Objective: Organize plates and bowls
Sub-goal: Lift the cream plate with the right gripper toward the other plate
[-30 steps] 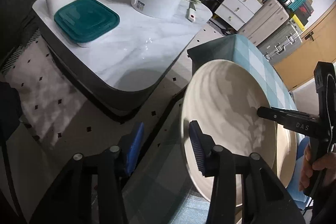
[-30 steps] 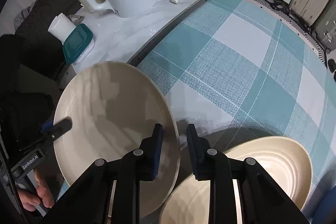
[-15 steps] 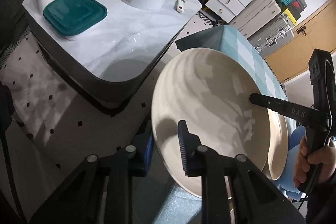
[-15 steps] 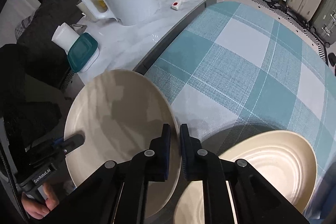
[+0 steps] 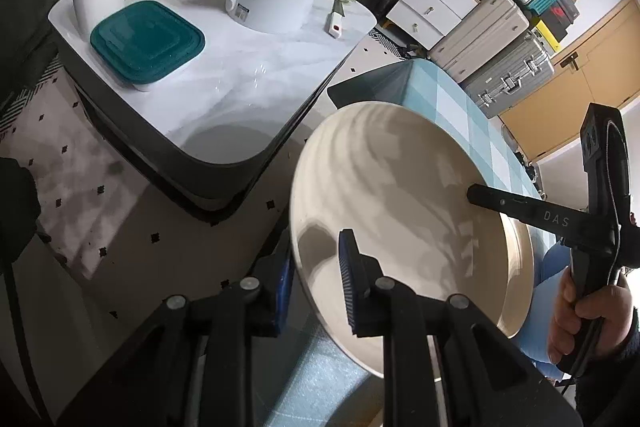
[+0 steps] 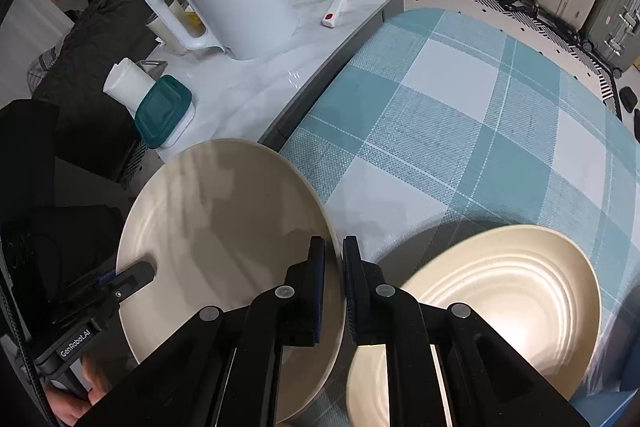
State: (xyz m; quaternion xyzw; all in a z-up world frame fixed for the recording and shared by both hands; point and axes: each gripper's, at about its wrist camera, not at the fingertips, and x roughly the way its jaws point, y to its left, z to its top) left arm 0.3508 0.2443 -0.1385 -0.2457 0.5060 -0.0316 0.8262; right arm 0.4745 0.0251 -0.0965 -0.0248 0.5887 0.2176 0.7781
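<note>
Cream plate (image 6: pixel 224 227), teal-and-white checked tablecloth (image 6: pixel 460 131), white kettle (image 6: pixel 236 11), teal container lid (image 5: pixel 148 41), white marbled tabletop (image 5: pixel 248 75).

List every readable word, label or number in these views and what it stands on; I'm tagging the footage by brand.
"DAS": on the arm of the right tongs, left wrist view; letters may continue out of sight.
"GenRobot.AI": on the body of the left tongs, right wrist view.
Small dark label low on the white kettle: too small to read.
Red mark on the white knife handle: no legible text.
Plates, checked tablecloth, teal lid: no writing.
</note>
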